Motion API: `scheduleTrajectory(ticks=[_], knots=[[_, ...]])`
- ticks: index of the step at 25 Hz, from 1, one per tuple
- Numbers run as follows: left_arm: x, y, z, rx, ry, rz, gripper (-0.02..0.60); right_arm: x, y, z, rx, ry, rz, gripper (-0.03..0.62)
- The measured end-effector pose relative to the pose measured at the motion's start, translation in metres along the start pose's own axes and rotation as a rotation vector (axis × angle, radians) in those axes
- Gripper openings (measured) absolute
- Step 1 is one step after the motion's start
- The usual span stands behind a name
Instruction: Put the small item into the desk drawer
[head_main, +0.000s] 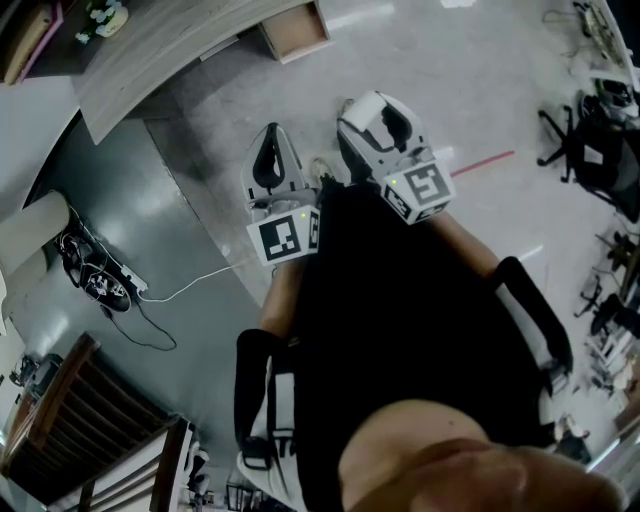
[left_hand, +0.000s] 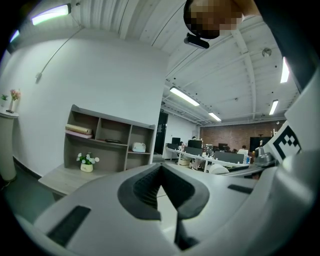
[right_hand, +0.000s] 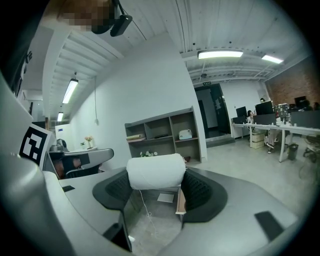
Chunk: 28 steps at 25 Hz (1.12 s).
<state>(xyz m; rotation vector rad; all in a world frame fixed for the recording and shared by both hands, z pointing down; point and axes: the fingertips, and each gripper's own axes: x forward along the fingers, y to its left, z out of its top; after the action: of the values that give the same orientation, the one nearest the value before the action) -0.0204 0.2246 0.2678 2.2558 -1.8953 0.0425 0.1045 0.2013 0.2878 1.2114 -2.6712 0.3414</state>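
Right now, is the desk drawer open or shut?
Open. In the head view the drawer juts out from under the desk top, its inside exposed from above.

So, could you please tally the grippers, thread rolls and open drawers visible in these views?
Grippers: 2, the left gripper and the right gripper
White thread roll: 1, between the right gripper's fingers
Open desk drawer: 1
Total: 4
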Motion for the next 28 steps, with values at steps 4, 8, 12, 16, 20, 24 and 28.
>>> scheduleTrajectory(ticks=[4,8,12,16,20,24,28], knots=[[0.033,0.001,0.002,-0.006,0.014,0.028,-0.011,0.023,-0.027,0.003,0.002,0.022,0.021,0.273],[0.073,0.000,0.006,-0.026,0.018,0.060,-0.011,0.049,-0.058,0.007,0.000,0.050,0.045,0.273],[0.114,-0.002,0.005,-0.013,0.035,0.084,-0.011,0.073,-0.083,0.015,0.038,0.086,0.086,0.273],[0.146,-0.010,0.009,-0.011,0.039,0.121,-0.011,0.091,-0.110,0.019,0.047,0.101,0.119,0.273],[0.167,-0.009,0.015,-0.036,0.024,0.182,-0.011,0.111,-0.128,0.015,0.028,0.120,0.157,0.273],[0.177,-0.006,0.014,-0.017,0.033,0.219,-0.011,0.131,-0.135,0.013,0.053,0.135,0.196,0.273],[0.186,0.001,0.013,-0.008,0.041,0.245,-0.011,0.149,-0.141,-0.001,0.046,0.183,0.210,0.273]])
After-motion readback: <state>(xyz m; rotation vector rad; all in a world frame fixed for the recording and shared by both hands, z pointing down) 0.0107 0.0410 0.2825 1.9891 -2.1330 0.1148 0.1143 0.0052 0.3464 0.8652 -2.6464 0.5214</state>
